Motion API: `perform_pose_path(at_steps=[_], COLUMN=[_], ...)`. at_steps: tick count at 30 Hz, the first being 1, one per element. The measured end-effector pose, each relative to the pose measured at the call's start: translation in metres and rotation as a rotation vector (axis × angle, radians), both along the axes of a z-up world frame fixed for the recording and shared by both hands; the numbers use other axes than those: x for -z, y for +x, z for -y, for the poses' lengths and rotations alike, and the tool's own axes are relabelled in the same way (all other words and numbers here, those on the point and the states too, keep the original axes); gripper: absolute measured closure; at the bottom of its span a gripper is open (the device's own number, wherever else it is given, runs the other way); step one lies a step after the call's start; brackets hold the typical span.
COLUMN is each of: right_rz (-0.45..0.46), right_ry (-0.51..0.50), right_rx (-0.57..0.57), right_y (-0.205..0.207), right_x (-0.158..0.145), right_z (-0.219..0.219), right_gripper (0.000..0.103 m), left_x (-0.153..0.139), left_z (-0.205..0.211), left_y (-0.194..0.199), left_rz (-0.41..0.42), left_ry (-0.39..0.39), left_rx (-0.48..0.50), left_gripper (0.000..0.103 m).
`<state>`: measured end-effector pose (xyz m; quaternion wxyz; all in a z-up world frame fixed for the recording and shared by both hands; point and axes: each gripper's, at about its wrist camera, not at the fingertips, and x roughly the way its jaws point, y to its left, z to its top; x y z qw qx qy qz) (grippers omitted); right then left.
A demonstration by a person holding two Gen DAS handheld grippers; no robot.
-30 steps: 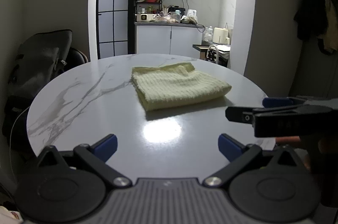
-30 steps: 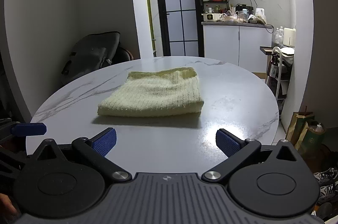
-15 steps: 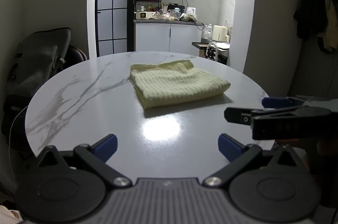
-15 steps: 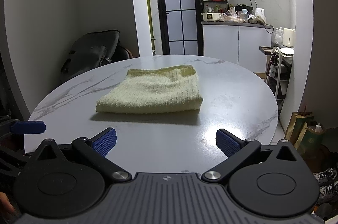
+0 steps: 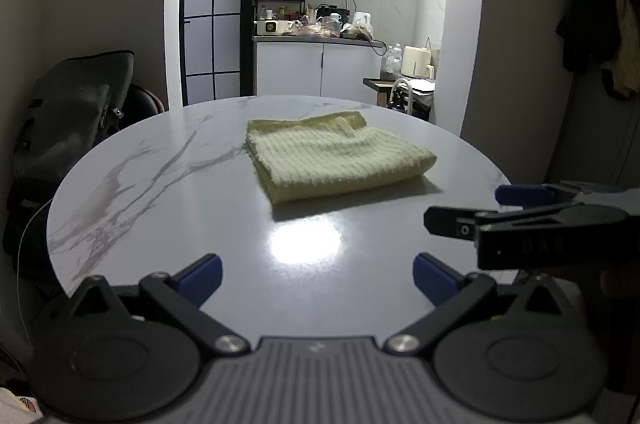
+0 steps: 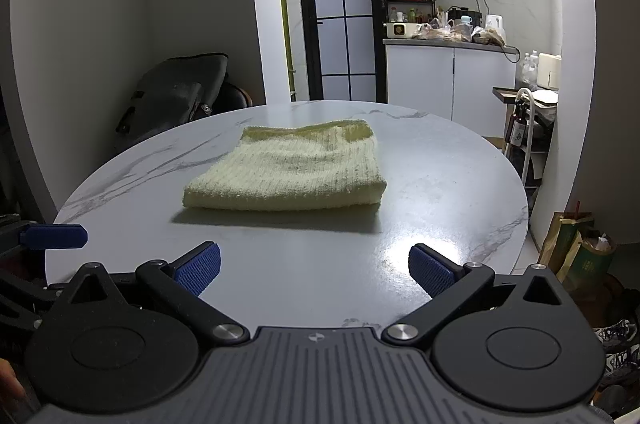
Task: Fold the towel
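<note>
A pale yellow towel (image 5: 336,156) lies folded into a thick rectangle in the middle of the round marble table (image 5: 160,192). The right wrist view shows the same towel (image 6: 292,168) with its folded edge toward me. My left gripper (image 5: 318,274) hovers over the near table edge, open, nothing between its blue pads. My right gripper (image 6: 314,270) is open too, well short of the towel. The right gripper's fingers (image 5: 520,212) cross the right side of the left wrist view. One blue tip of the left gripper (image 6: 54,236) shows at the left of the right wrist view.
A dark bag on a chair (image 5: 72,112) stands behind the table on the left. A kitchen counter (image 5: 316,40) with clutter is beyond the doorway. A small cart (image 6: 532,128) and paper bags (image 6: 576,248) sit to the table's right. Clothes (image 5: 600,24) hang on the right wall.
Both grippers have drawn back and lowered slightly, so the towel sits a little farther off in both views. The towel has not moved. Both stay open.
</note>
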<state>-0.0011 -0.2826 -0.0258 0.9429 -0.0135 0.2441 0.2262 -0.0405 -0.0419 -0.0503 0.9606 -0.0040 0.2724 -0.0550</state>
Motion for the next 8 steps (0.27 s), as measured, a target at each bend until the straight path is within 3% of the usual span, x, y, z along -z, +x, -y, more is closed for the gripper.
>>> perform_pose_path(at_steps=[8], right_rz=[-0.005], right_ry=[-0.030], right_rx=[-0.017], right_y=[-0.0018], right_x=[-0.0014], right_z=[-0.0044], right_gripper=[0.000], left_x=[0.0033], left_z=[0.0018], left_y=[-0.0020], left_rz=[0.004], left_ry=[-0.010], left_rx=[0.010], left_gripper=[0.000])
